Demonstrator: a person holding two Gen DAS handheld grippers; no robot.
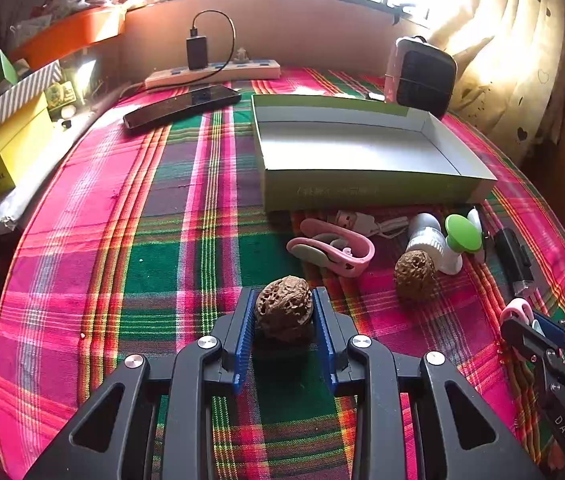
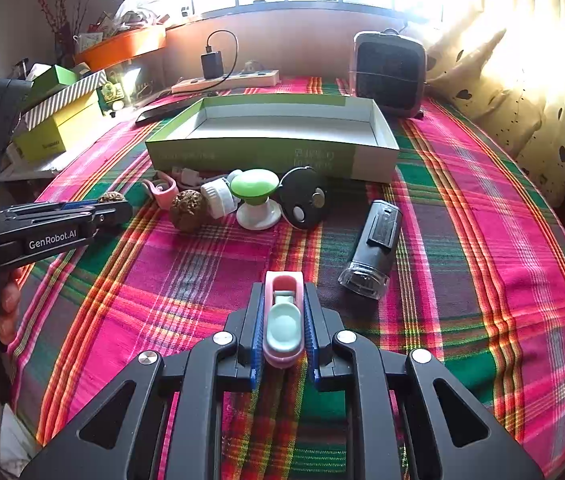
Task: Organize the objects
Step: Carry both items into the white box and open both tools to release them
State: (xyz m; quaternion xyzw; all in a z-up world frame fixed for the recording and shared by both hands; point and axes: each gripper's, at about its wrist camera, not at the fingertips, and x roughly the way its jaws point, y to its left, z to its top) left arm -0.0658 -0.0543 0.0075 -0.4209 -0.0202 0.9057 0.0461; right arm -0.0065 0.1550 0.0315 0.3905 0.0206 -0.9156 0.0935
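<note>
Left wrist: walnut point(image 1: 283, 312) between pads point(image 1: 244, 332)

A walnut point(image 2: 187, 210) and clip point(image 2: 161, 194) lie before the box point(image 2: 266, 156).

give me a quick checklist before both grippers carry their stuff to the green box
1. Left gripper shut on walnut: ok, both pads touch its sides.
2. Right gripper shut on pink clip: ok, the clip sits lengthwise between the pads.
3. Green box open, floor free of objects: ok.
4. Lifted off the cloth: cannot tell for either item.
5. Path to the box: not ok if low; second walnut, green-topped knob and black round fob lie in front of it, so go over them.
6. Grippers apart: ok, left is well off to the side.
</note>
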